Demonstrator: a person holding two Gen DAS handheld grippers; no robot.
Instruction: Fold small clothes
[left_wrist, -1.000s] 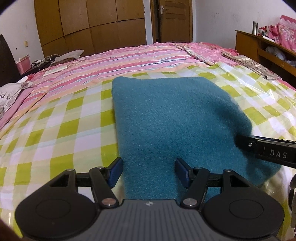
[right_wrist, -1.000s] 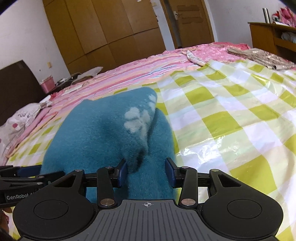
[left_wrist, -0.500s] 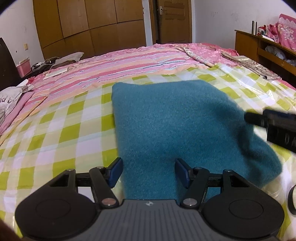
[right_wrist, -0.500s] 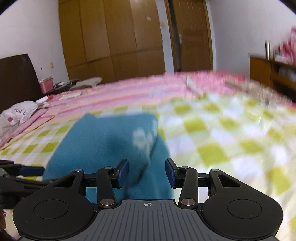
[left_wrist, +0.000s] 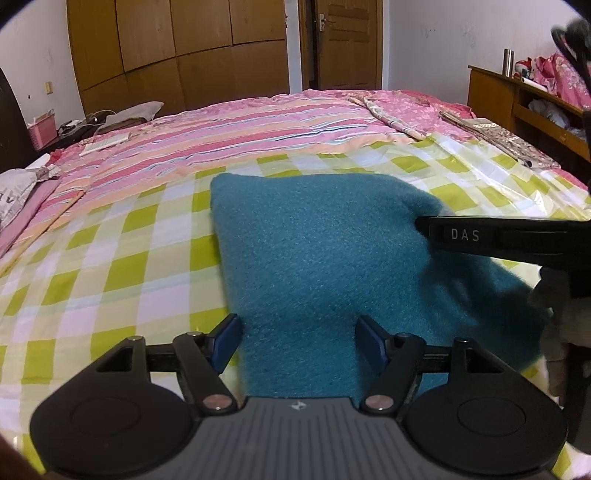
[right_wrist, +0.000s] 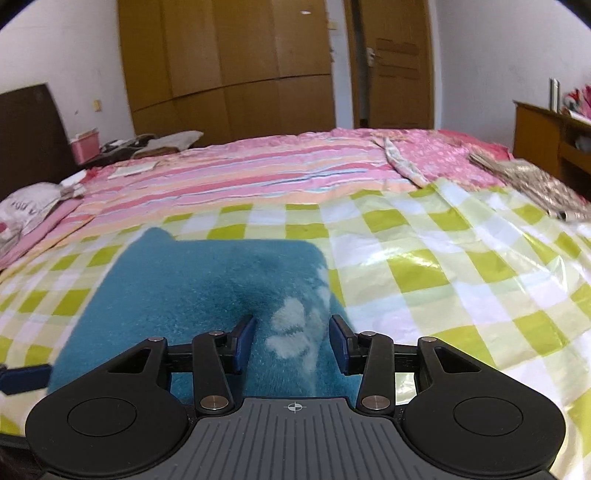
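Nearby, right tool (left_wrist: 480, 236) perhaps overlaps garment (left_wrist: 325, 266).

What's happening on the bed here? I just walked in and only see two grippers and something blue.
A person with a handheld gripper in each hand is folding a small teal fleece garment on the green-checked sheet. Both the left gripper and the right gripper are open, hovering at the garment's near edge, gripping nothing. The garment lies in a roughly rectangular shape with a white paw print showing on the right side.
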